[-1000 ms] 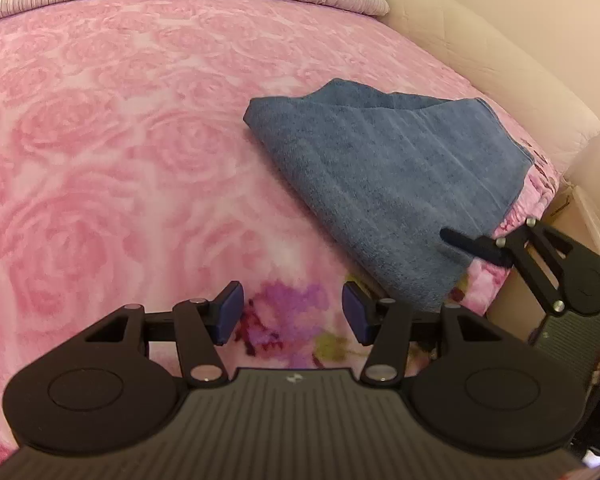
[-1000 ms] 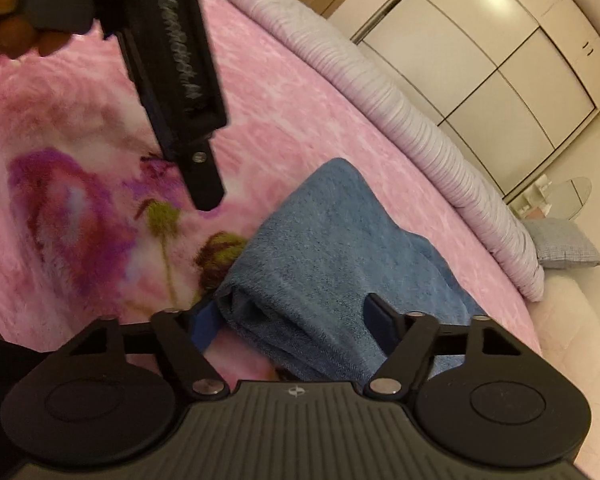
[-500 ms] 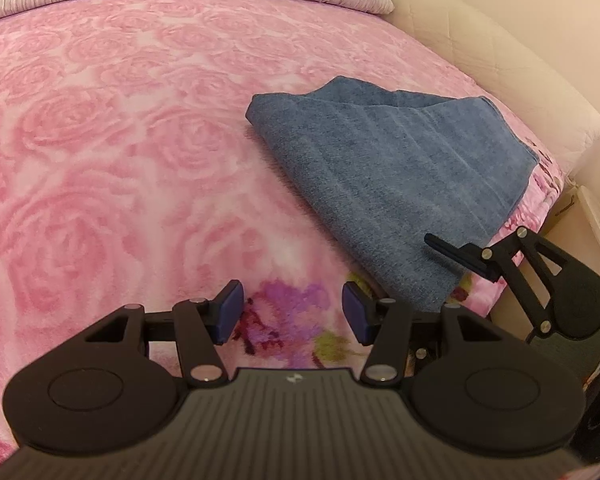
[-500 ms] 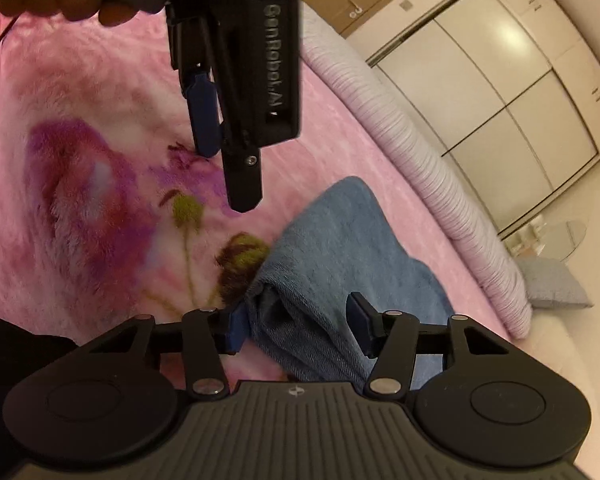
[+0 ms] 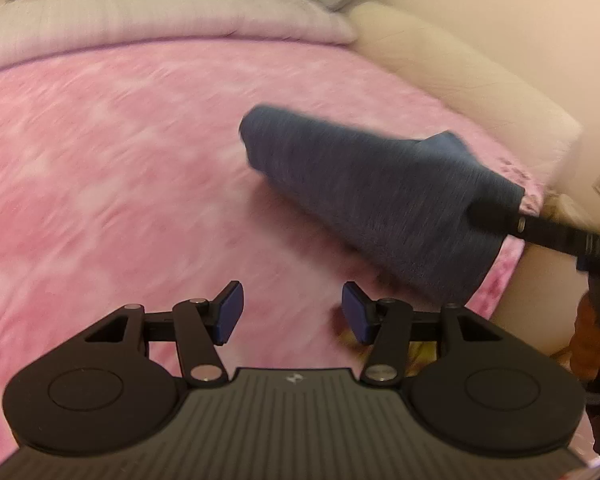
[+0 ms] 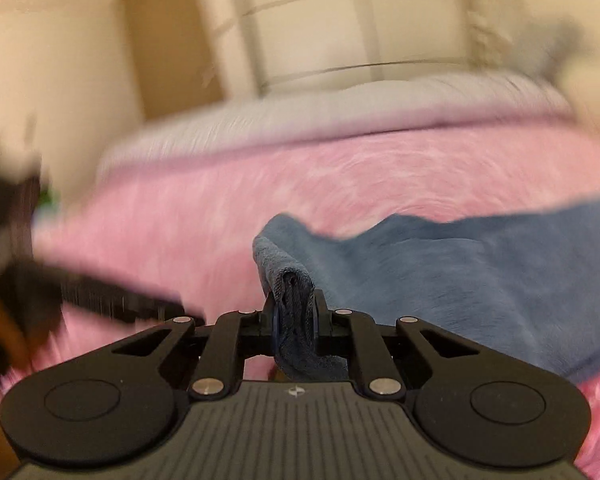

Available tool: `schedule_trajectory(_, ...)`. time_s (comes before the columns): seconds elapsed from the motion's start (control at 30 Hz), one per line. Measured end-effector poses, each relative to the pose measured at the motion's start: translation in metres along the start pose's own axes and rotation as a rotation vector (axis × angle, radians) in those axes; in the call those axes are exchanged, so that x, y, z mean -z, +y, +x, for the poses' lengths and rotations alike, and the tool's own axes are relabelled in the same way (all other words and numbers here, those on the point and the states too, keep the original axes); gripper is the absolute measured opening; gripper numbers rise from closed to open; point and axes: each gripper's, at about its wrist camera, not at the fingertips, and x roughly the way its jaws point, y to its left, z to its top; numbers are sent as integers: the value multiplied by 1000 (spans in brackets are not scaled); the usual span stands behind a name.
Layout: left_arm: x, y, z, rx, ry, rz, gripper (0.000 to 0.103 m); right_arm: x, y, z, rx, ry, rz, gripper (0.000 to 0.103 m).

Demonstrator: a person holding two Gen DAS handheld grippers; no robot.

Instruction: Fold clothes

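Observation:
A folded blue towel (image 5: 380, 192) lies on the pink rose-patterned bed, toward its right edge. My right gripper (image 6: 294, 316) is shut on a bunched corner of the towel (image 6: 460, 280) and lifts that corner off the bed; it shows in the left wrist view (image 5: 496, 210) at the towel's right end. My left gripper (image 5: 292, 312) is open and empty, over the bedspread a little in front of and left of the towel. Both views are blurred by motion.
The pink bedspread (image 5: 100, 168) spreads wide to the left. A pale striped duvet (image 5: 160, 20) lies along the far side and a cream headboard cushion (image 5: 460, 80) on the right. The bed's edge drops off at the right (image 5: 508, 264). Wardrobe doors (image 6: 340, 32) stand beyond.
My right gripper has closed on the towel's near corner and lifted it, turning to face across the bed. The towel has bunched narrower. My left gripper stays open and has shifted.

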Motion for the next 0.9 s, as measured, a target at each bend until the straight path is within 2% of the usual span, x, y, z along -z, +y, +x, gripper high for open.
schedule_trajectory(0.1, -19, -21, 20, 54, -21, 58, 49, -19, -65, -23, -23, -82, 279, 13)
schedule_trajectory(0.17, -32, -36, 39, 83, -29, 94, 49, -26, -102, -34, -12, -134, 395, 13)
schedule_trajectory(0.3, -54, -67, 84, 145, -42, 144, 49, -27, -169, -54, 90, -188, 569, 13)
schedule_trajectory(0.4, -60, -89, 119, 182, -37, 190, 48, -21, -221, -45, 192, -170, 725, 16)
schedule_trajectory(0.43, -61, -95, 130, 184, -28, 207, 48, -19, -227, -43, 179, -175, 743, 16)
schedule_trajectory(0.5, -62, -108, 149, 188, -14, 237, 47, -15, -236, -38, 138, -189, 769, 21)
schedule_trajectory(0.57, -67, -112, 149, 196, -30, 241, 48, -12, -244, -34, 96, -203, 794, 38)
schedule_trajectory(0.63, -71, -117, 150, 204, -46, 245, 48, -14, -243, -32, 106, -205, 760, 44)
schedule_trajectory(0.7, -75, -122, 150, 212, -62, 249, 48, -25, -238, -26, 152, -192, 683, 19)
schedule_trajectory(0.77, -80, -126, 150, 220, -78, 253, 48, -37, -223, -27, 186, -205, 562, 14)
schedule_trajectory(0.87, -86, -133, 151, 232, -102, 259, 48, -63, -199, -60, 221, -313, 382, 13)
schedule_trajectory(0.9, -88, -135, 152, 234, -106, 262, 48, -68, -198, -70, 235, -350, 361, 13)
